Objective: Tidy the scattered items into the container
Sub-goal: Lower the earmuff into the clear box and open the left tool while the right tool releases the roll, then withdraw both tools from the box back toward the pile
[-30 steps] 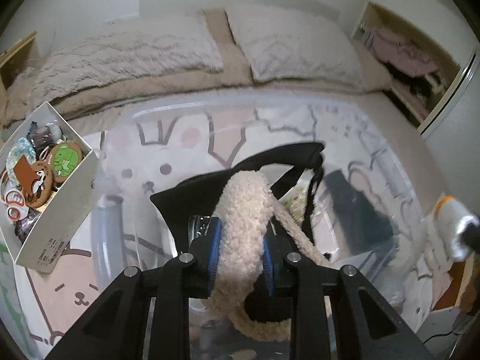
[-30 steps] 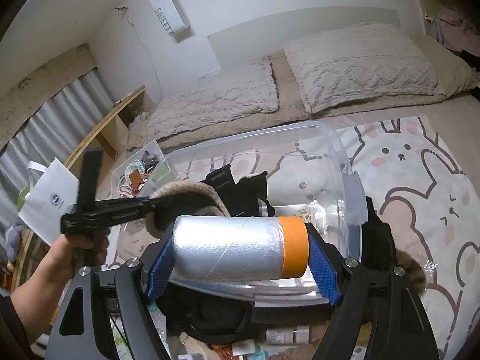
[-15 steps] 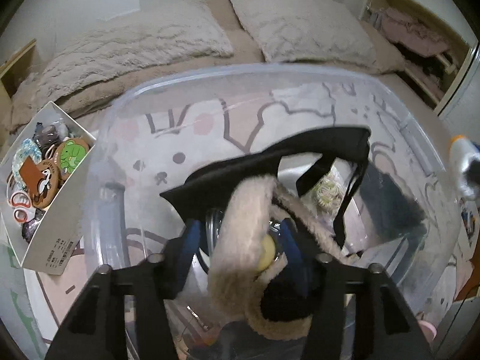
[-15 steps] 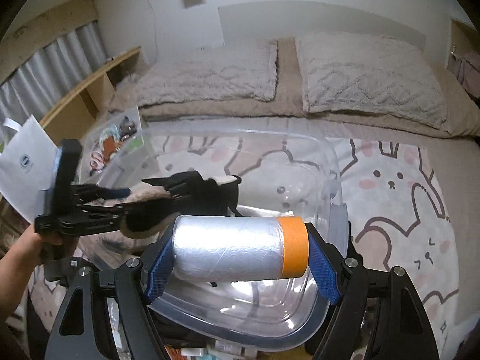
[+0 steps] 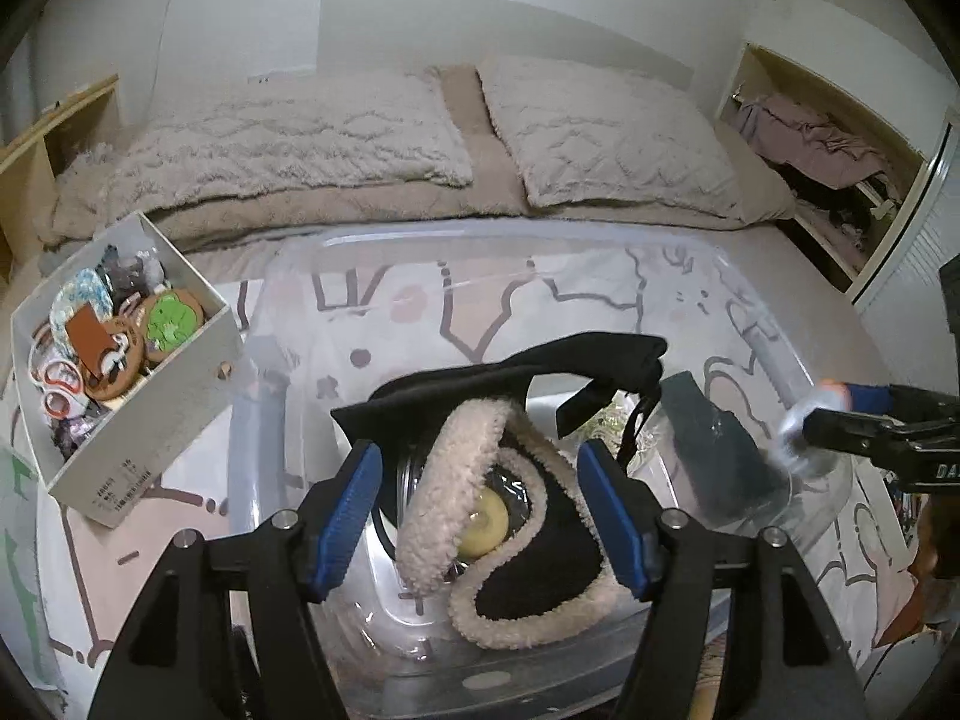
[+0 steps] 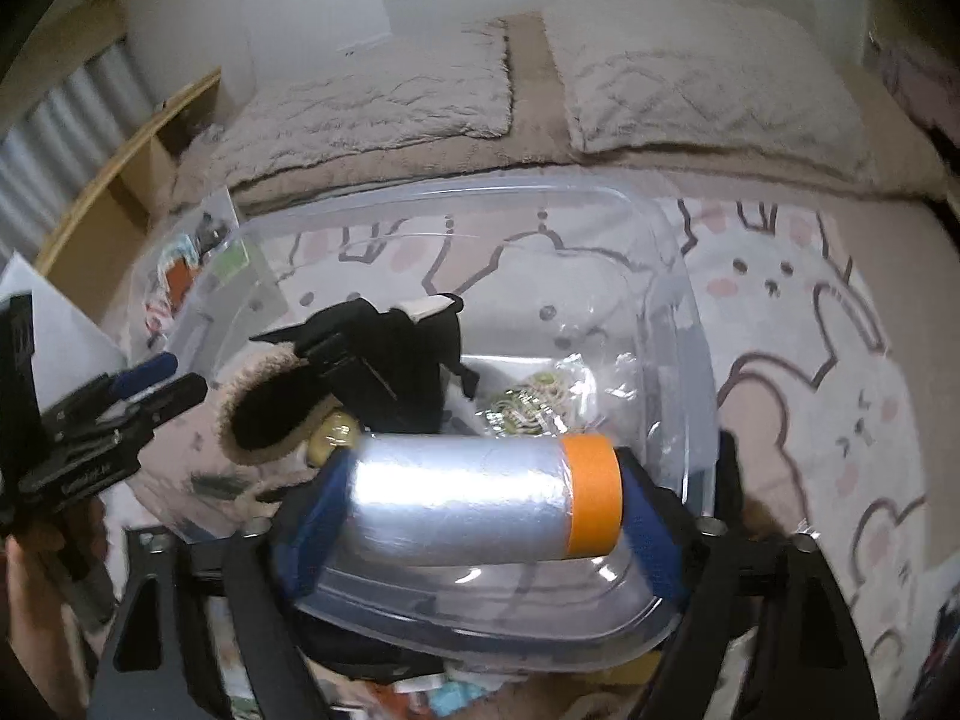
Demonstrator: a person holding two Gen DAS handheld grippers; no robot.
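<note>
A clear plastic bin [image 5: 540,234] [image 6: 480,186] stands on the bed. Inside it lies a black fleece-lined item [image 5: 444,492] [image 6: 264,414] on a black bag [image 5: 510,372]. My left gripper [image 5: 480,516] hangs just above the fleece item. Its jaws are opening and stand off to either side without touching it. A silver film roll with an orange end [image 6: 468,498] lies crosswise between the jaws of my right gripper [image 6: 483,528], over the bin's near rim. Those jaws are opening too, and a gap shows at the roll's orange end.
A white box [image 5: 150,396] full of badges and small trinkets sits left of the bin. Two beige pillows [image 5: 600,132] lie behind it. A bunny-print blanket [image 6: 810,360] covers the bed on the right. Loose clutter [image 6: 420,690] shows under the bin's near edge.
My left gripper has opened and let the fleece item drop into the bin. My right gripper moved over the bin, tipped downward, and its jaws spread away from the roll.
</note>
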